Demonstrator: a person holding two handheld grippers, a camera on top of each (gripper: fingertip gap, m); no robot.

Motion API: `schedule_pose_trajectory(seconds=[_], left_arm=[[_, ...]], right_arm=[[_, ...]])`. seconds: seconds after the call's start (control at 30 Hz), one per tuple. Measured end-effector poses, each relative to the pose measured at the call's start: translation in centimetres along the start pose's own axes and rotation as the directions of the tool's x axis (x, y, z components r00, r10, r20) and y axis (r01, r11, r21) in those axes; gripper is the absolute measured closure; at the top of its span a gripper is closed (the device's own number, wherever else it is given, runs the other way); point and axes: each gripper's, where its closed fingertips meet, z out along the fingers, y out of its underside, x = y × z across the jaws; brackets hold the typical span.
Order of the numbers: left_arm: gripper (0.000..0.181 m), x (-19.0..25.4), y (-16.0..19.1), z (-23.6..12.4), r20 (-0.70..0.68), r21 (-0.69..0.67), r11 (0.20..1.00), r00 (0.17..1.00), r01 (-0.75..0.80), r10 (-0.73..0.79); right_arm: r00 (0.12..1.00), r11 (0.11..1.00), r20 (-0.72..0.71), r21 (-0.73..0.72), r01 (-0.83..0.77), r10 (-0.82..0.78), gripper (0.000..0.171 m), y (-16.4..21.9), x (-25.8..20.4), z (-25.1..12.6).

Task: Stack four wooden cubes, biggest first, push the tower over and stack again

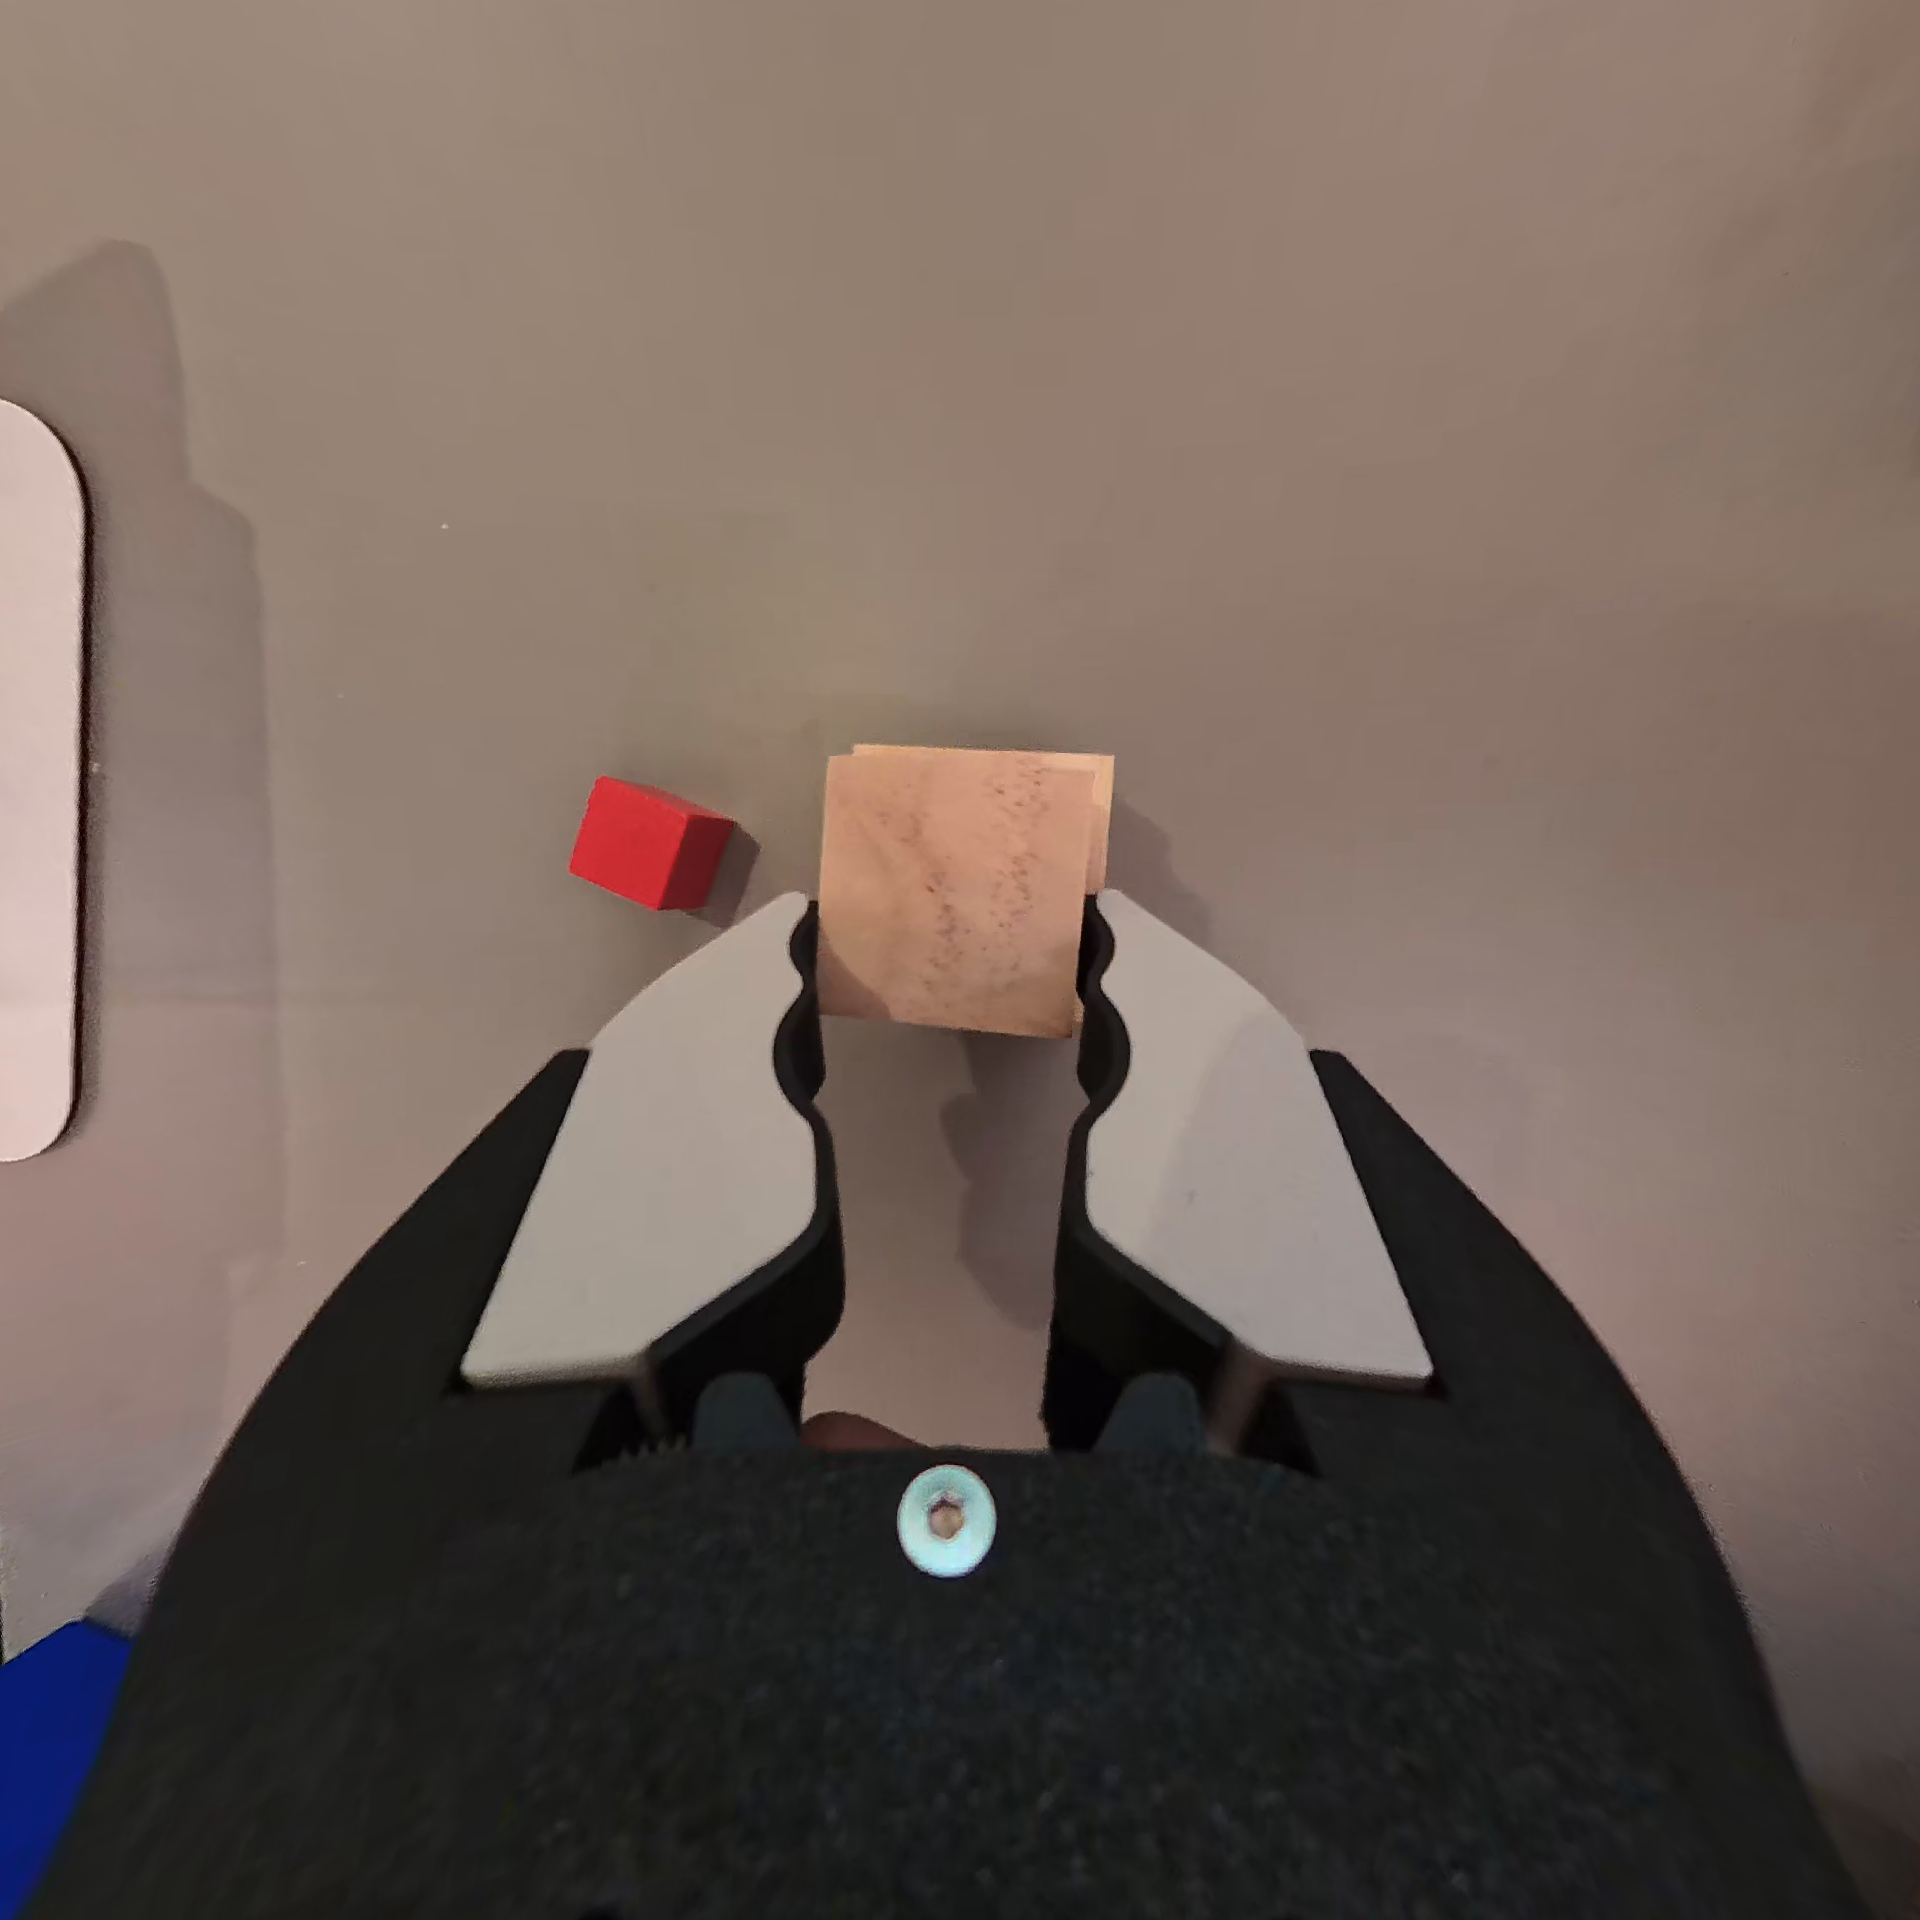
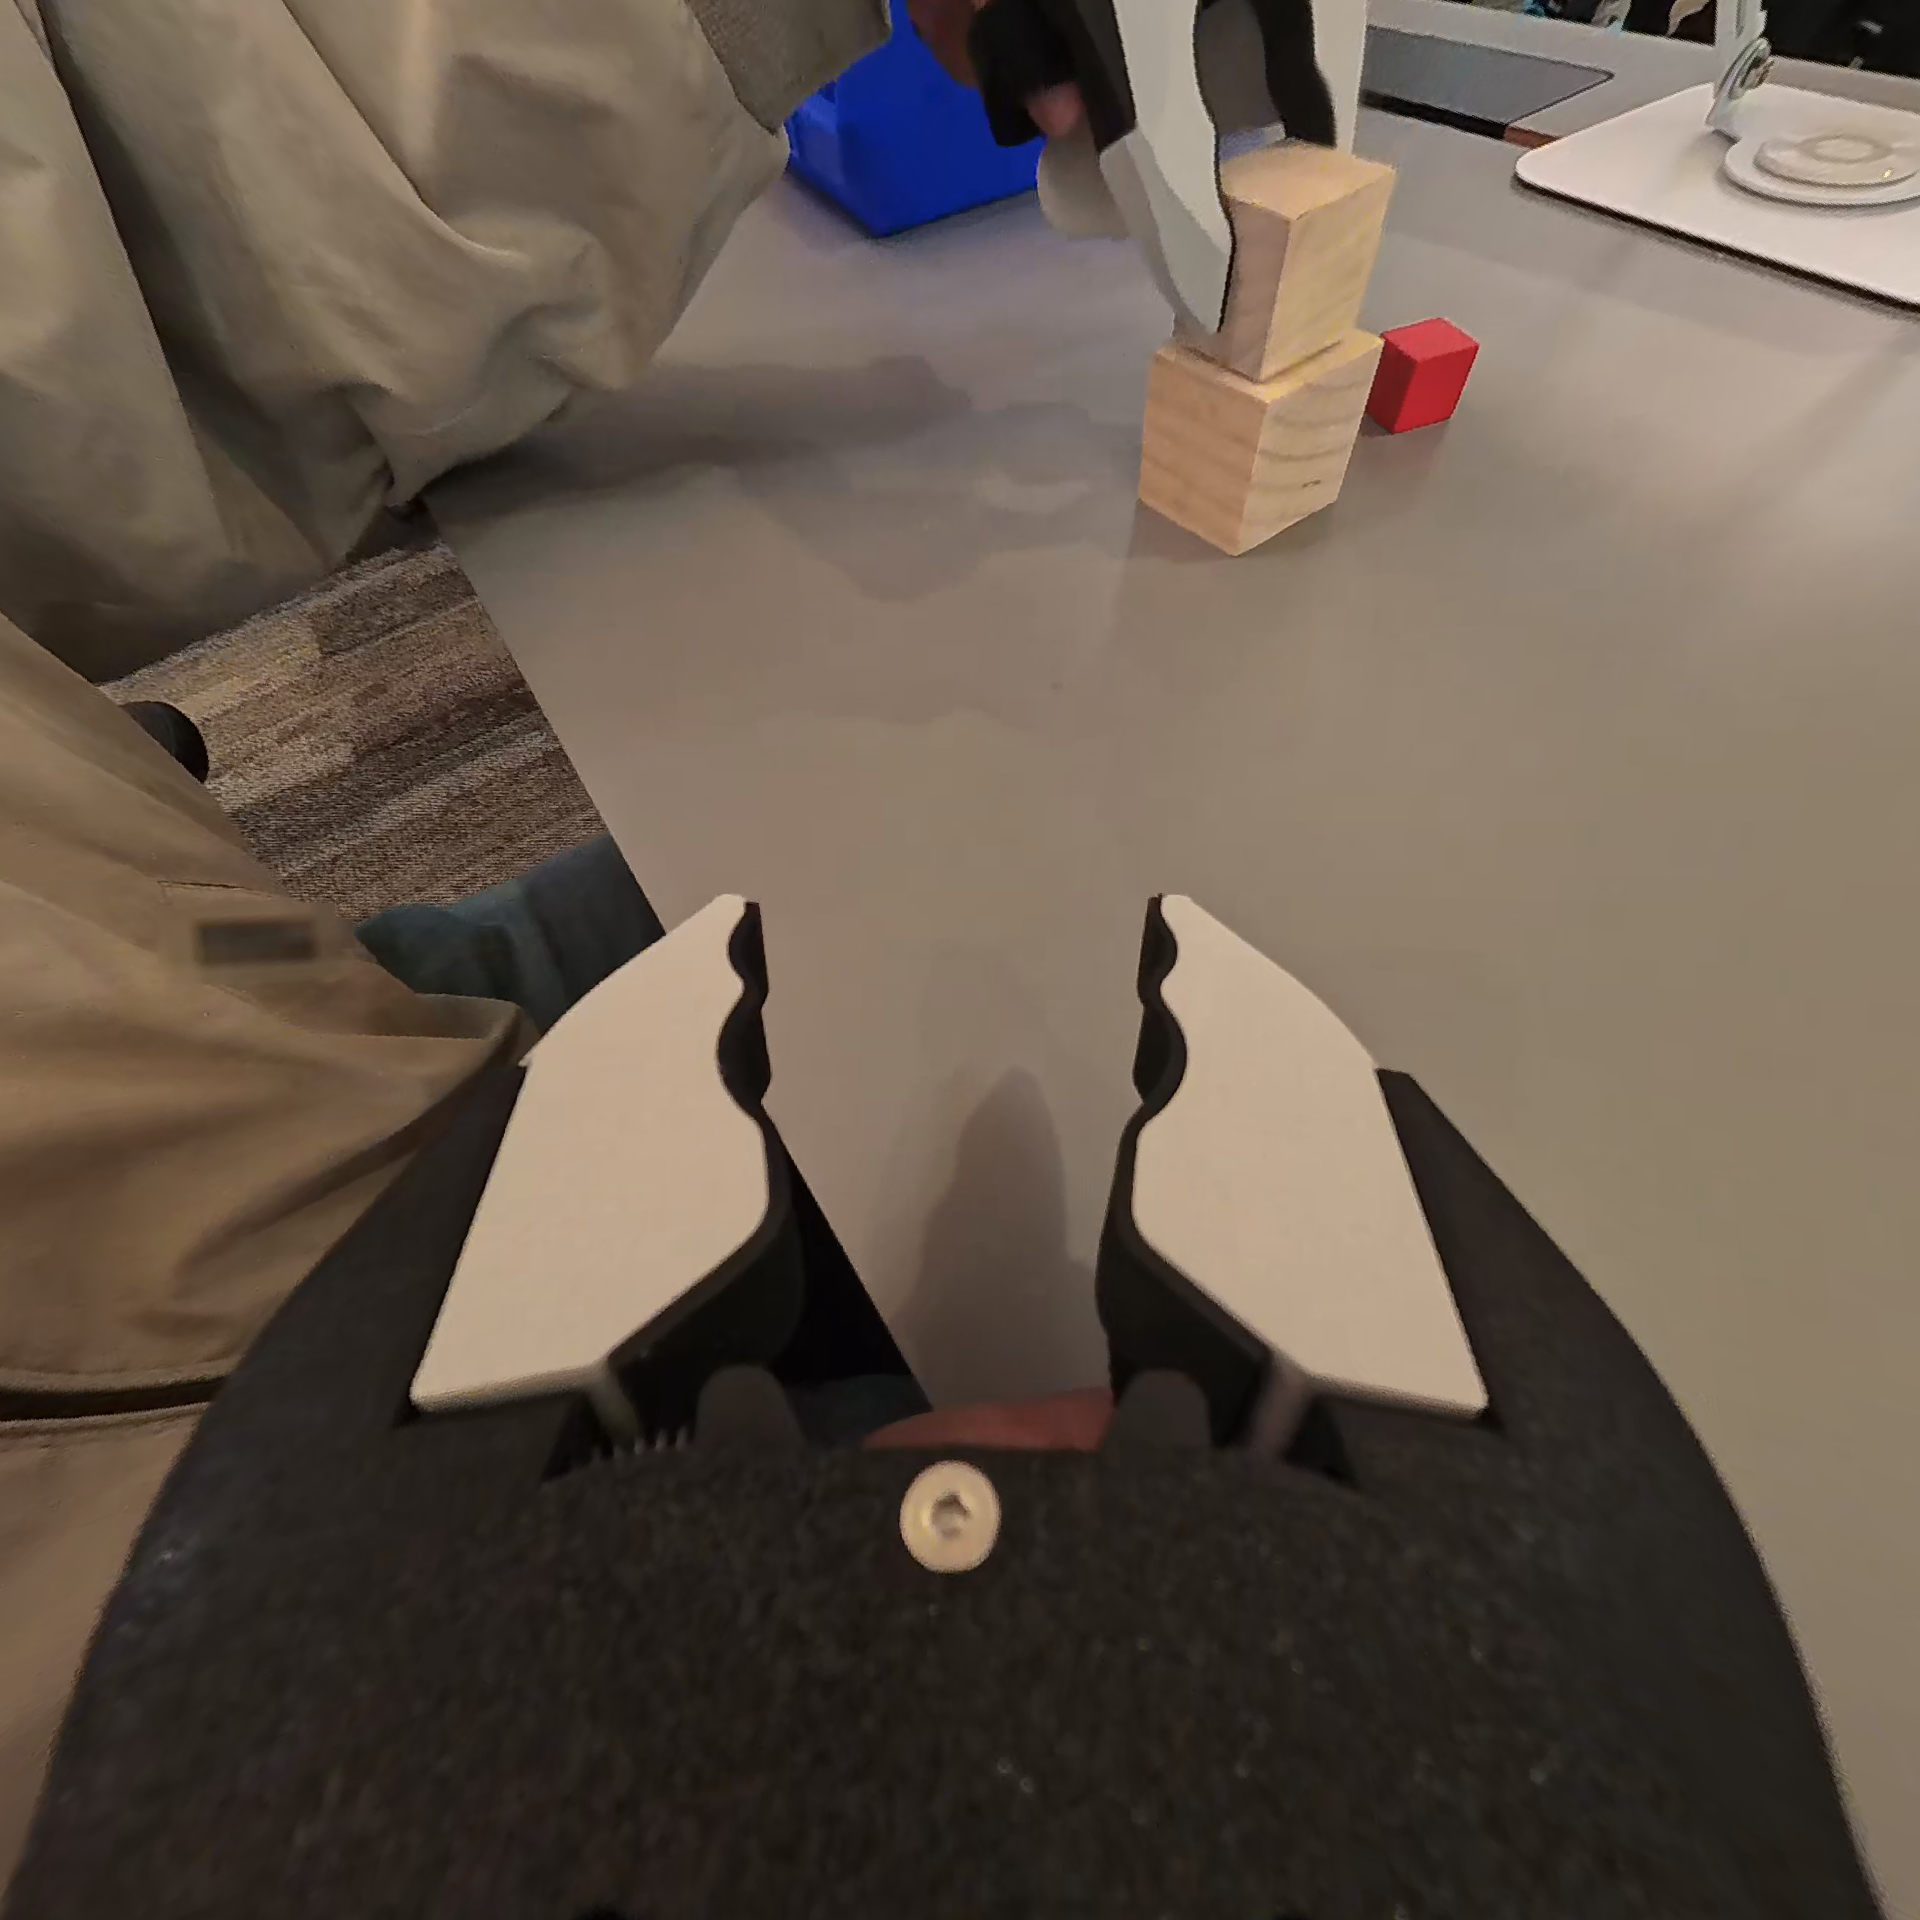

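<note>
- Pale unfinished wood: second cube (image 2: 1299, 270), held in the left gripper (image 1: 948, 961), whose jaws are clamped on two opposite side faces. It is set on the larger base cube (image 2: 1247, 447), its bottom face touching or just above the base's top; which of the two cannot be told. In the right wrist view it is seen turned slightly against the base.
- Base cube: bare wood, biggest of those visible, standing flat on the grey counter (image 2: 1039, 779).
- Red cube (image 1: 649, 844): painted, small, resting on the counter just beside the base cube, untouched.
- Fourth cube: not found in either view.
- Right gripper (image 2: 951, 971): jaws parted, nothing between them, held low over bare counter well apart from the stack.
- Handling, judged: the cubes are taken to be rigid, light and not fragile. Smooth sawn faces are likely to slide on one another, so a stack may be nudged off square on release. Best hold is judged to be across two parallel side faces near mid-height, with the bottom face left free for seating.
- Progress, judged: second tier is being placed; red cube and a further cube remain.
- Other items: blue bin (image 2: 904, 156) behind the stack; white pad (image 2: 1662, 197) at the far edge; beige sleeve (image 2: 312, 208) at left.
</note>
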Motion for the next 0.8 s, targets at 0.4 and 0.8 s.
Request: schedule_pose_trajectory(seconds=[0.4,0.8], left_arm=[[0.109,-3.8,0.6,-4.0,0.121,0.105,0.994,0.992,0.014,-0.027],[0.116,-11.1,1.7,-0.5,-0.082,-0.021,0.994,0.991,0.109,-0.111]], right_arm=[[1.0,1.0,0.002,-0.016,-0.007,0.007,0.103,0.5,0.3,0.0],[0.999,0.999,-0.008,-0.037,-0.035,0.035,0.104,1.4,1.5,0.0]])
